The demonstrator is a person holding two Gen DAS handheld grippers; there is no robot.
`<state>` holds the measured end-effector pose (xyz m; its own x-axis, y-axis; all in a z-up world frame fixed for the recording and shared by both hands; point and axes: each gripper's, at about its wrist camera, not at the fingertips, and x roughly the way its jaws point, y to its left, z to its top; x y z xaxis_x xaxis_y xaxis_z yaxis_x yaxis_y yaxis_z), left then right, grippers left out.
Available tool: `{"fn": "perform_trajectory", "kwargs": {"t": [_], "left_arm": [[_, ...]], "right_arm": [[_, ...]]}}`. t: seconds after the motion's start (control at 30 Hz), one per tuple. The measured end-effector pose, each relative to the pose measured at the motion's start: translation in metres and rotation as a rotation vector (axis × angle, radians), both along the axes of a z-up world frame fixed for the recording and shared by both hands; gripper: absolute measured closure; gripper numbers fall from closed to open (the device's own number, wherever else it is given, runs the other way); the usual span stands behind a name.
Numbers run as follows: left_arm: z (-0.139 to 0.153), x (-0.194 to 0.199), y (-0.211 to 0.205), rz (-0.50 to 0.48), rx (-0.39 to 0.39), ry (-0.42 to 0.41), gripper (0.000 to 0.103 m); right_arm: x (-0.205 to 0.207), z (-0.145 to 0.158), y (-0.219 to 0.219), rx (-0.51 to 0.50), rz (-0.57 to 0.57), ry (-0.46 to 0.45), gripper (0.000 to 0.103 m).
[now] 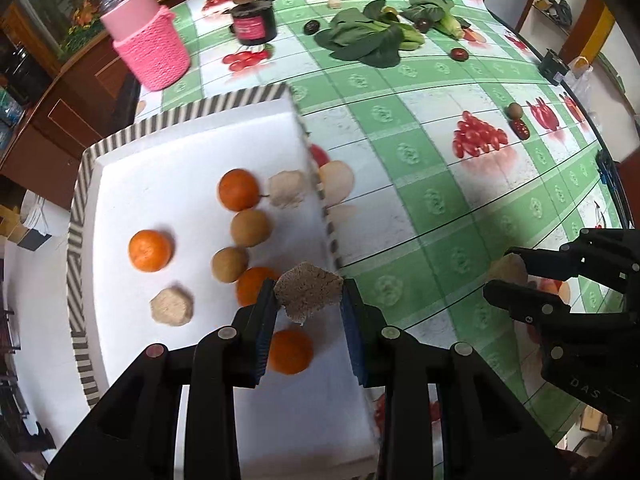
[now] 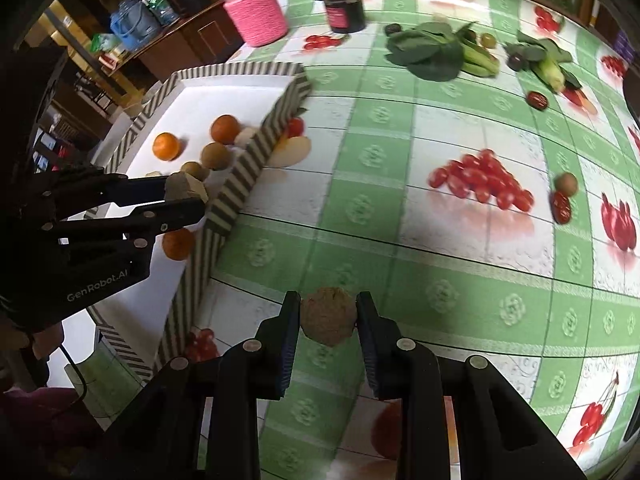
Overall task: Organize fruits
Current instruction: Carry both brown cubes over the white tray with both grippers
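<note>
Fruits: I've got one in each hand right now. The rough grey-brown faceted fruit (image 1: 310,294) is pinched in the fingers of my left gripper (image 1: 309,304), hanging over the near-right edge of the white striped-rim cardboard tray (image 1: 80,200).
Right side: my right gripper (image 2: 329,318) is pinching the round tan rough-skinned fruit (image 2: 329,320), above the worktop and well clear of the tray.
Tray load: four orange mandarins (image 1: 151,250), two smooth brown round fruits (image 1: 251,227) and two pale lumpy ones (image 1: 172,306) already inside.
Risk: I reckon a release this near the rim could bounce the fruit out, or knock a mandarin rolling.
Risk two: both grippers heading for one tray could clash.
Surface: glossy green-and-white checked oilcloth worktop (image 2: 440,240), printed with cherries and tomatoes.
Room: leafy greens (image 1: 372,36), a pink knit-sleeved jar (image 1: 140,36), dark wooden cabinets behind.
</note>
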<state>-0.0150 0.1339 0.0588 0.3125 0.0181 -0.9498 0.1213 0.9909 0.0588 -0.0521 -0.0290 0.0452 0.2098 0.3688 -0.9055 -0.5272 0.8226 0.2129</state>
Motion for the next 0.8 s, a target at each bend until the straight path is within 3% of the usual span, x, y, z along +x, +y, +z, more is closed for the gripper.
{"fn": "perform_trajectory", "kwargs": {"t": [0.8], "left_arm": [[-0.014,-0.031,0.079,0.136,-0.009,0.045,0.074]], "right_arm": [[-0.009,0.017,0.080,0.019,0.148,-0.017,0.074]]}}
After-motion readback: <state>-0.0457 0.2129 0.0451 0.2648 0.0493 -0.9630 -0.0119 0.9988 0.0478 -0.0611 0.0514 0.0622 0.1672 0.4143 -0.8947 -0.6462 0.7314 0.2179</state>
